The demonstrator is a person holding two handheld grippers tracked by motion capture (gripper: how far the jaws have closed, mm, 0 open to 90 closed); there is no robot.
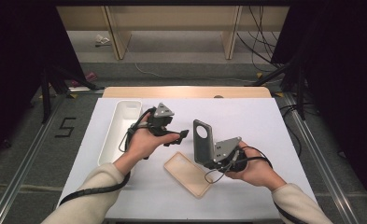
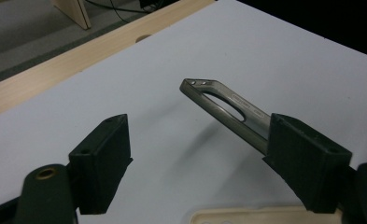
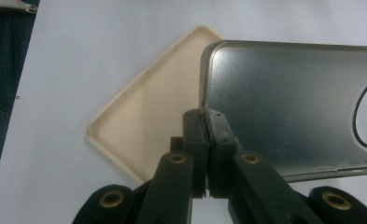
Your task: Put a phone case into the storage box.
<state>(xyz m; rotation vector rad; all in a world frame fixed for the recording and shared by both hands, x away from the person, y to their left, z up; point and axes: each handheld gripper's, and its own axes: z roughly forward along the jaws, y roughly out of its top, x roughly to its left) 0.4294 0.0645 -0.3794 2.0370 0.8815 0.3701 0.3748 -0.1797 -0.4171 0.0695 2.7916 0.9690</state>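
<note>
Pinching a smoky translucent phone case [image 1: 202,140], right gripper [image 3: 204,116] jaws (left gripper [image 2: 195,158] jaws apart).

From my remote station: white tabletop [image 1: 265,121] with a light wooden strip [image 1: 186,92] along its far edge. Grey floor [image 1: 181,70] beyond, black cables [image 1: 260,42] trailing across it at right. Pale wooden furniture legs [image 1: 118,39] stand at the back. Black curtains [image 1: 17,56] flank both sides. A "5" [image 1: 65,127] is marked on the floor left. Lighting even, overhead.
</note>
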